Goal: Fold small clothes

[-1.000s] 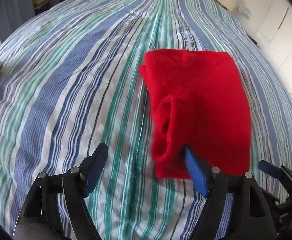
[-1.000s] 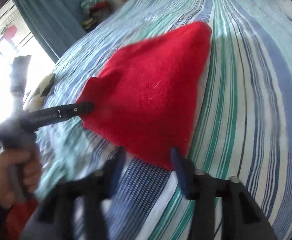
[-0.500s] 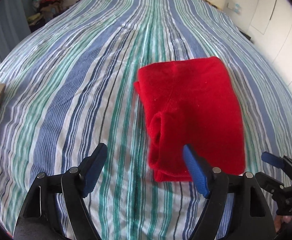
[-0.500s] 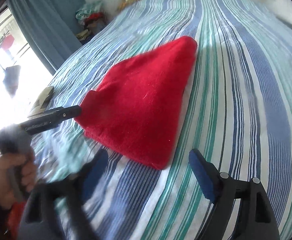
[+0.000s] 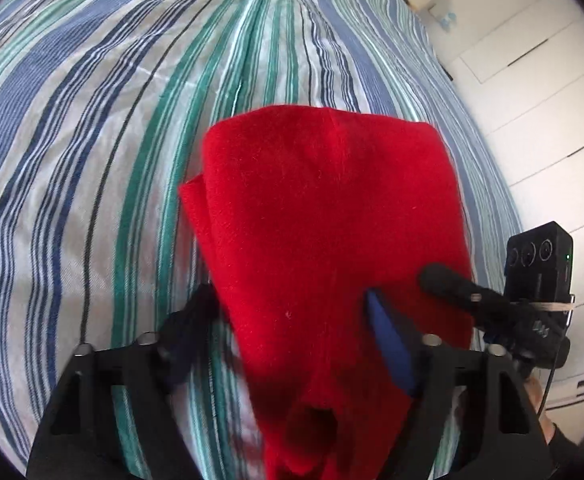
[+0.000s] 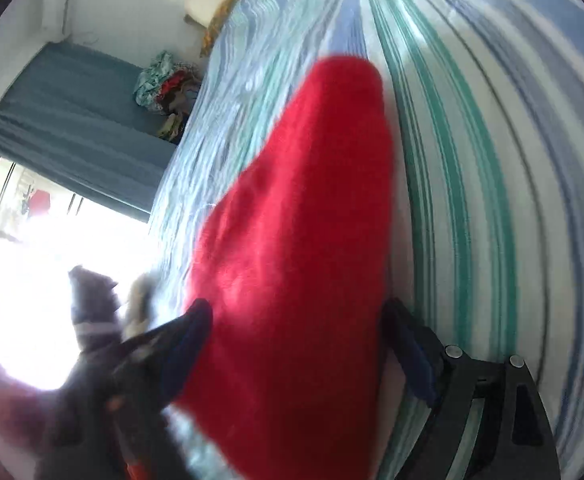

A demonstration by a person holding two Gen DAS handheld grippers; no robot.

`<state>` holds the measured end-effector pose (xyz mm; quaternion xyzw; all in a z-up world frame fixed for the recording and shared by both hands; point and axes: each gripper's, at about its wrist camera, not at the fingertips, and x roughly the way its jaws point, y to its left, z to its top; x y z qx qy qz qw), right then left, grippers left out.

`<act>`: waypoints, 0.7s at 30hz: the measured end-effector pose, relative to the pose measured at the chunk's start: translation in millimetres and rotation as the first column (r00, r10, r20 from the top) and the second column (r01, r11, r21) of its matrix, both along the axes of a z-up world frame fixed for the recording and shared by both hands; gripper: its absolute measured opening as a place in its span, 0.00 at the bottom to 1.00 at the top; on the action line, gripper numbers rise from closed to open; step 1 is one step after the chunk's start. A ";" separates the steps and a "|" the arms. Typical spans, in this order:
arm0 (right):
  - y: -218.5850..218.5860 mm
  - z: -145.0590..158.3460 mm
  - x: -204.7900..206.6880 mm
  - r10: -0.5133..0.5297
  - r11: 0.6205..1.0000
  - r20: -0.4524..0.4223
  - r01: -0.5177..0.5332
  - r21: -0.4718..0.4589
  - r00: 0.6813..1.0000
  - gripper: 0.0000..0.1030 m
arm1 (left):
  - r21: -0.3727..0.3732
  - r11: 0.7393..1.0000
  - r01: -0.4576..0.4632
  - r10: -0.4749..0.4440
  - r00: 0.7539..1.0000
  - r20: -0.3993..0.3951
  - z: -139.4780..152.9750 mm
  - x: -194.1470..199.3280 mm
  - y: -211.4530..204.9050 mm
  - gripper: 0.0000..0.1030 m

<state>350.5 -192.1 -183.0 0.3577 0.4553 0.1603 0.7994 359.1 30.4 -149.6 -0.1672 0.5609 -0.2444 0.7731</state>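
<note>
Red fleece garment point(image 5: 332, 216), folded into a rough rectangle, nap fuzzy and matte, far edge rounded, a lower layer stepping out at its left side; near end hangs in a loose tube-like opening. It lies on the striped bedsheet point(image 5: 91, 140), a thin woven cotton in blue, teal, navy and white bands with fine creases. Left gripper point(image 5: 292, 320): black plastic frame, blue pads; fingers spread wide, left finger at the garment's left edge, right finger with the cloth draped over it, so the near end of the garment sits between them; whether anything is pinched cannot be told. Right gripper point(image 6: 300, 336): fingers also spread wide, straddling the garment's near edge, one at each side; view is motion-blurred, no clamp on the cloth seen. In the left wrist view the right gripper's dark finger tip touches the garment's right near corner. Compared with half a second ago: both tools have come in much closer and lower, the garment now fills the space between each pair of fingers, where before it lay just ahead of the tips. Garment's fold shape unchanged.
</note>
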 end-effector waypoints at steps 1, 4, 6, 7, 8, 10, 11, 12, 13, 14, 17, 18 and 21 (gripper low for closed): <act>5.8 -1.4 3.9 -0.003 0.999 0.017 0.003 -0.032 1.000 0.60 | -0.031 0.999 0.009 -0.010 1.000 -0.012 0.3 1.2 -2.9 0.23; 24.1 19.6 4.3 0.004 0.985 0.054 0.005 -0.172 0.999 0.34 | -0.047 0.999 0.003 0.000 0.998 0.061 28.2 -8.5 -2.2 0.20; 32.6 50.1 -5.1 0.043 0.974 0.135 -0.011 -0.226 0.990 0.33 | -0.066 0.998 0.005 0.004 0.992 0.128 56.0 -20.1 2.3 0.20; 36.4 67.0 -10.5 0.067 0.969 0.177 -0.022 -0.247 0.982 0.33 | -0.075 0.997 0.006 0.006 0.986 0.164 69.4 -24.1 6.2 0.20; 39.4 84.0 -15.7 0.088 0.966 0.217 -0.030 -0.257 0.972 0.33 | -0.079 0.997 0.006 0.010 0.980 0.197 82.4 -27.8 7.6 0.20; 42.4 112.9 -20.9 0.121 0.960 0.279 -0.041 -0.277 0.953 0.33 | -0.078 0.997 0.000 0.019 0.972 0.233 99.5 -27.7 10.3 0.24; 42.8 123.2 -20.2 0.129 0.958 0.293 -0.043 -0.283 0.947 0.33 | -0.056 0.998 -0.006 0.020 0.972 0.236 101.8 -24.9 7.7 0.28; 43.0 127.7 -17.3 0.128 0.958 0.288 -0.043 -0.285 0.949 0.34 | -0.007 1.000 -0.018 0.019 0.972 0.233 99.2 -21.6 4.5 0.41; 41.4 128.2 -12.0 0.121 0.958 0.267 -0.042 -0.285 0.956 0.36 | 0.057 0.998 -0.028 0.014 0.973 0.231 94.5 -19.7 2.5 0.57; 38.1 125.3 -6.1 0.109 0.955 0.229 -0.037 -0.296 0.967 0.47 | 0.140 0.989 -0.047 0.013 0.972 0.235 88.6 -20.7 -0.3 0.61; 30.2 119.9 -8.4 0.012 0.897 0.147 0.054 -0.440 0.989 0.91 | 0.368 0.924 -0.104 -0.022 0.946 0.323 83.6 -51.0 0.8 0.64; 27.4 121.4 -20.0 -0.008 0.880 0.147 0.077 -0.469 0.989 0.91 | 0.406 0.906 -0.123 -0.036 0.931 0.364 87.0 -68.8 5.9 0.71; 32.3 129.0 -63.7 -0.017 0.805 0.130 0.090 -0.586 0.991 0.96 | 0.460 0.858 -0.228 -0.025 0.877 0.480 110.8 -120.9 10.7 0.98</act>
